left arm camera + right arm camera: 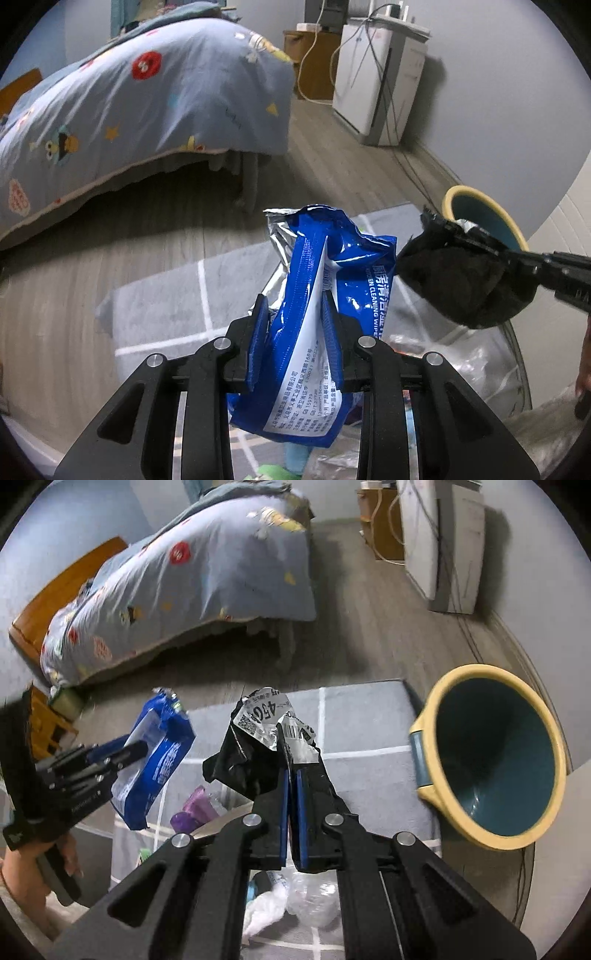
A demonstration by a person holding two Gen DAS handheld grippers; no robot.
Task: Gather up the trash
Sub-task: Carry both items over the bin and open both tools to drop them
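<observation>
Left tool [295, 306] clamped on a blue wipes pack [317, 314], held in the air above the grey rug [159, 306], left of the bin [495, 753]. Readable print on pack: "CLEANING WIPE", "GB15979", plus small Chinese text on the white back panel; silver foil lining shows at the torn top.

Right tool [291, 775] nearly shut, pinching a crumpled black wrapper [255, 749], also in the air over the rug, just left of the bin's mouth. Wrapper has a white label with "45G", one QR code, one barcode.

One bin: yellow rim, teal inside, tipped with its mouth toward the camera, at the rug's right edge.

On the rug below the tools: one purple bottle [195, 805], clear plastic bag [314, 893], white crumpled plastic [262, 908]. Other bits too hidden to name.

Beyond the rug: one bed with a blue cartoon-print duvet [147, 107], one white appliance [376, 85] with cables against the wall.
</observation>
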